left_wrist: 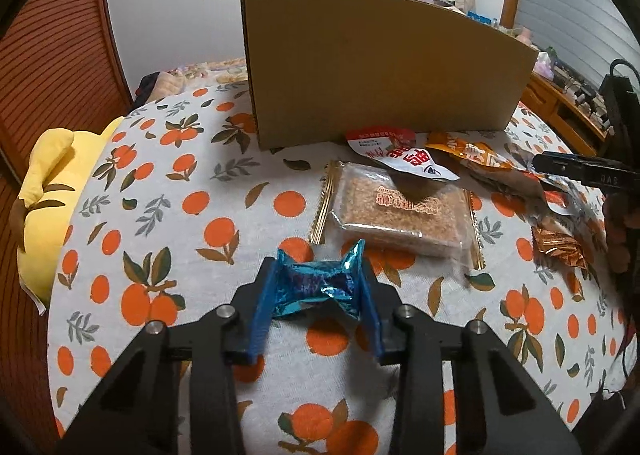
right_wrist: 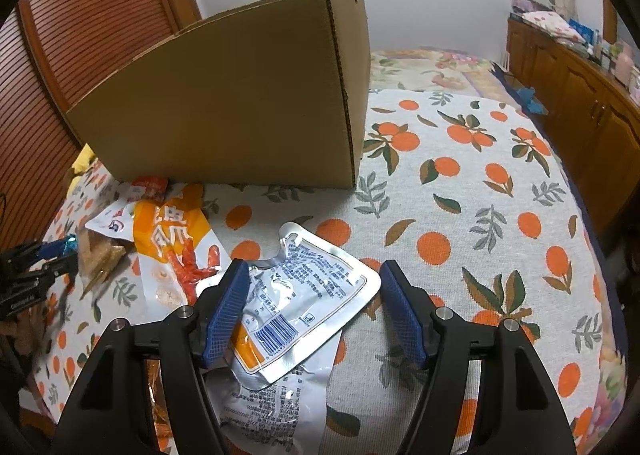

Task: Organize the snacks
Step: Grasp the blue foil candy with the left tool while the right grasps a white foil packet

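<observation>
Jaws of the left gripper (left_wrist: 320,279) are clamped on a blue foil candy (left_wrist: 320,282), held just above the orange-print cloth (left_wrist: 168,183). Jaws of the right gripper (right_wrist: 312,307) are spread apart over a silver pouch (right_wrist: 308,295), untouched. A cardboard box (left_wrist: 380,67) is stood behind the scattered snack packets.

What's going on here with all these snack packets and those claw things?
A person is sorting snacks on an orange-print cloth by a cardboard box. The left gripper pinches a blue foil candy. The right gripper hangs open around a silver pouch, not squeezing it. Other packets lie loose in front of the box.
</observation>
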A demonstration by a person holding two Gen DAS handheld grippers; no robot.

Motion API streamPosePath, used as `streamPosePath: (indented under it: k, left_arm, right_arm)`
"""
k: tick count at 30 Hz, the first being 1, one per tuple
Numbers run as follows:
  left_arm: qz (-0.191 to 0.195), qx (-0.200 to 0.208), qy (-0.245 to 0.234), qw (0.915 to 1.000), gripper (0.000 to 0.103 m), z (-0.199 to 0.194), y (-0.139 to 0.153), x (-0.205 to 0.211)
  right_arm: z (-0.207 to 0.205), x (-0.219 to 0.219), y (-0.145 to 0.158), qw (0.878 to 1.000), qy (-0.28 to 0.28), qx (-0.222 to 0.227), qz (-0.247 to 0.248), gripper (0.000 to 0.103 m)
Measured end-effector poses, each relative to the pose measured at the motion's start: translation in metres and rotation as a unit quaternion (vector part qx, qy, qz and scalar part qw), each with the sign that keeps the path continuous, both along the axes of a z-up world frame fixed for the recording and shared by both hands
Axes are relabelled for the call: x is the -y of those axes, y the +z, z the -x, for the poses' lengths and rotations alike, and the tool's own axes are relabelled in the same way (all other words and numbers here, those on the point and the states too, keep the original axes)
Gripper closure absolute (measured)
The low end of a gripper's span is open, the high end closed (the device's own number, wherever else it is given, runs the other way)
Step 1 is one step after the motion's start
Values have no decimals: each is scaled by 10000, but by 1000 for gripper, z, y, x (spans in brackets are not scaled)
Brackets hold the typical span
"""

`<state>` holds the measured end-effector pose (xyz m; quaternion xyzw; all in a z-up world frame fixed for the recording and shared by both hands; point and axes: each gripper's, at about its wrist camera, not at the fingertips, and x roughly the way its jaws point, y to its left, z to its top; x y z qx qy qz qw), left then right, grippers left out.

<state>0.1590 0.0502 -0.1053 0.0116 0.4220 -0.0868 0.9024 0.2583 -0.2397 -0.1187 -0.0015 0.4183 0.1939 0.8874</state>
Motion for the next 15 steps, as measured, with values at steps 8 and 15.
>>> streamPosePath:
  k: [8, 15]
  left_arm:
    - [106, -11, -54, 9999, 65, 1, 0, -2]
    - [157, -7, -102, 9998, 65, 1, 0, -3]
  right_arm:
    - [-5, -6, 2, 9998, 7, -198, -100, 34]
    - [-8, -17, 1, 9995, -119, -255, 116, 32]
